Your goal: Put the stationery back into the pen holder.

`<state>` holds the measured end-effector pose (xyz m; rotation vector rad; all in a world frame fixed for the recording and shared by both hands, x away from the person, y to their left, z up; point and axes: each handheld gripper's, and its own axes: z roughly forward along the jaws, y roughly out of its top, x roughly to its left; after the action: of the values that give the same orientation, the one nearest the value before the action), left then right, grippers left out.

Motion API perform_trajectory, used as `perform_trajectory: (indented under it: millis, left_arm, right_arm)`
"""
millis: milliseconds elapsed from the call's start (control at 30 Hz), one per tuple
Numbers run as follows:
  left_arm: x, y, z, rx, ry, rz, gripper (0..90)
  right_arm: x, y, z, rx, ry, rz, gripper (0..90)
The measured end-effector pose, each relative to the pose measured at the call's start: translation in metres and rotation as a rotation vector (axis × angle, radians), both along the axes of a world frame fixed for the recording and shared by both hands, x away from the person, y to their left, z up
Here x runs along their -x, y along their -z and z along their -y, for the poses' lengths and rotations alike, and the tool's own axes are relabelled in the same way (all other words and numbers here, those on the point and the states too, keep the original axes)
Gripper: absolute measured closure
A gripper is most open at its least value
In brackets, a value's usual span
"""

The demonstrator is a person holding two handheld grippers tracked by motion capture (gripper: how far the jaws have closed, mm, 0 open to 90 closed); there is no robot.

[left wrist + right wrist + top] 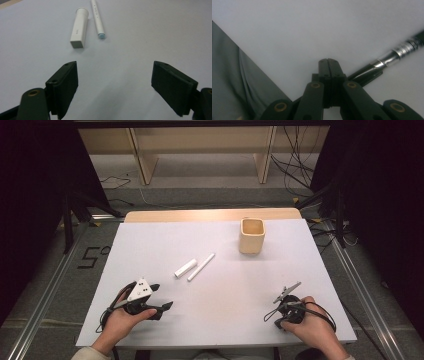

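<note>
Left tool, lower left of the frame, rests on the worktop, jaws spread; right tool, lower right, pressed together. One pen and one cap lie mid-frame; one cup upper right.

Between the left gripper and the right gripper, the white table lay bare across its near half. Toward the middle, a white cap and pen lay just beside each other, blocking that lane. A beige cup stood far right, with open room around it.
</note>
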<state>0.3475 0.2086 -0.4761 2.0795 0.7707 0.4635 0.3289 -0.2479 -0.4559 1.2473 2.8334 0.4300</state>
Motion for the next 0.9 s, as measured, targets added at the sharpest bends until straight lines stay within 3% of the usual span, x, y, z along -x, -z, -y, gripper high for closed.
perform_trajectory:
  millis: [233, 533, 700, 900]
  left_arm:
    - [0.000, 0.000, 0.001, 0.001, -0.001, -0.002, 21.6]
    - [-0.001, 0.000, 0.001, 0.000, 0.001, -0.003, 21.6]
    - [-0.001, 0.000, 0.001, 0.001, 0.000, -0.003, 21.7]
    - [-0.001, 0.000, 0.002, -0.002, 0.004, -0.004, 21.7]
  right_arm:
    - [0.003, -0.002, 0.026, 0.020, 0.094, 0.007, 90.0]
    - [0.003, -0.003, 0.038, 0.041, 0.145, 0.008, 90.0]
    - [0.003, -0.005, 0.038, 0.038, 0.143, 0.008, 89.2]
    - [-0.002, -0.018, 0.033, 0.012, 0.125, 0.055, 84.7]
